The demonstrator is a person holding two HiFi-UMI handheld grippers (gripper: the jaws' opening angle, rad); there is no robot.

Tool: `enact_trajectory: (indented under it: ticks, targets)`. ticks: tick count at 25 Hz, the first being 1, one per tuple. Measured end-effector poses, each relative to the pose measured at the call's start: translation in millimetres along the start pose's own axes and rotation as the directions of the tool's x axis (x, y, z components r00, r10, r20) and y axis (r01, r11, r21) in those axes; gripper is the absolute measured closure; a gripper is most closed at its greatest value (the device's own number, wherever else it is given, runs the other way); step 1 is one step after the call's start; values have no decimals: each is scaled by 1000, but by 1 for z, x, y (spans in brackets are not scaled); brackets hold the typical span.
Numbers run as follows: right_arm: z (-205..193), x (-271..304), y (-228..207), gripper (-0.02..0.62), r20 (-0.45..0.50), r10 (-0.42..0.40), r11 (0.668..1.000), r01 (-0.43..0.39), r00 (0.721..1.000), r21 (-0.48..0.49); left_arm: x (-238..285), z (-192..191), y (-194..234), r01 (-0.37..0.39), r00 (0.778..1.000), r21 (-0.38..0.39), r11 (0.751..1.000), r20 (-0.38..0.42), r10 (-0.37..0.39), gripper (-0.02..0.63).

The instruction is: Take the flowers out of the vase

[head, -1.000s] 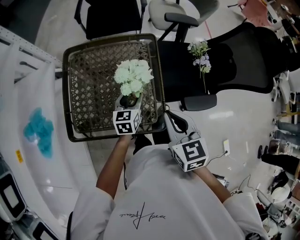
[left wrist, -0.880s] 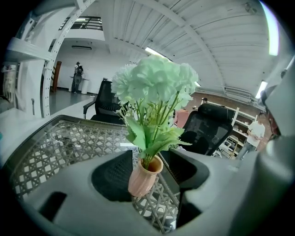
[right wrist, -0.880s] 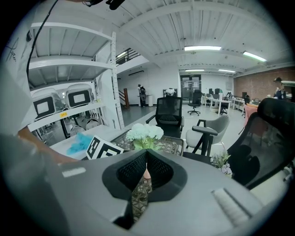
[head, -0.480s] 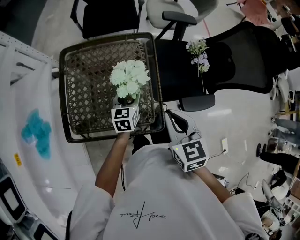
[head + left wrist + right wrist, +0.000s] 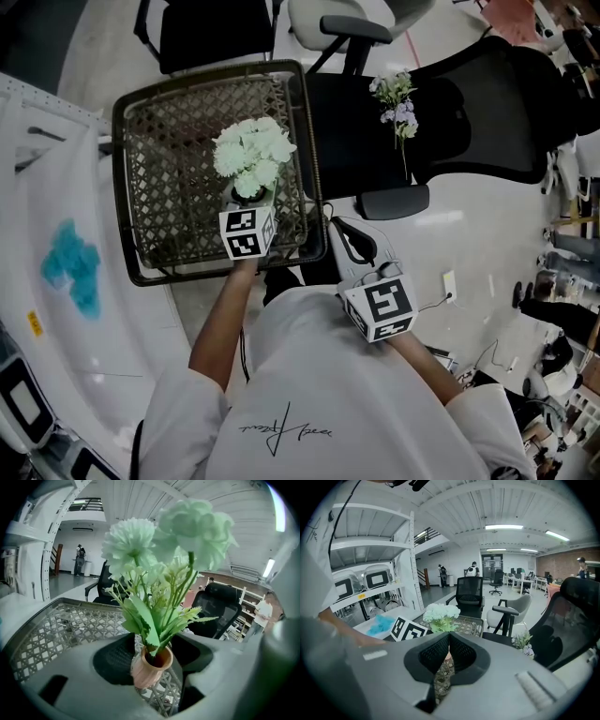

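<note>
A bunch of pale green-white flowers (image 5: 251, 155) stands upright in a small terracotta vase (image 5: 151, 667) on a dark wicker tray (image 5: 169, 112). My left gripper (image 5: 152, 657) is shut on the vase, one pad on each side of its neck; its marker cube (image 5: 246, 232) hides the vase's body in the head view. My right gripper (image 5: 449, 641) is shut with nothing in it, hanging just off the tray's near right corner (image 5: 349, 236). A second sprig of purple and white flowers (image 5: 398, 101) lies on a black chair seat.
The wicker tray has a raised rim. A black office chair (image 5: 469, 112) stands right of it, with an armrest (image 5: 392, 202) near my right gripper. A white table with a blue cloth (image 5: 70, 267) lies to the left. More chairs stand beyond the tray.
In the head view the left gripper, bouquet and tray have all drifted slightly left and up together. The right gripper holds its place.
</note>
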State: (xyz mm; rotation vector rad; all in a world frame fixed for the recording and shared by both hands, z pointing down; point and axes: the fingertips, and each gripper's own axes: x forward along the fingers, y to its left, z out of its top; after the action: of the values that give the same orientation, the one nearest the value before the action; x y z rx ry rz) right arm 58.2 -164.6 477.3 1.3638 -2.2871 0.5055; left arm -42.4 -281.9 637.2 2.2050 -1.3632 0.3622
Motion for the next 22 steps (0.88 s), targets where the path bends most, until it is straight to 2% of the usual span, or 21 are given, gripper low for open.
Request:
enact_trajectory:
  ticks: [15, 22]
  targets:
    - [-4, 4, -7, 588, -18, -4, 1000, 4, 1000, 7, 12, -1, 8, -7, 1000, -10, 1000, -3, 7, 376]
    - [-4, 7, -7, 588, -24, -1, 1000, 1, 1000, 7, 13, 1, 8, -14, 1000, 21, 1000, 7, 14, 433]
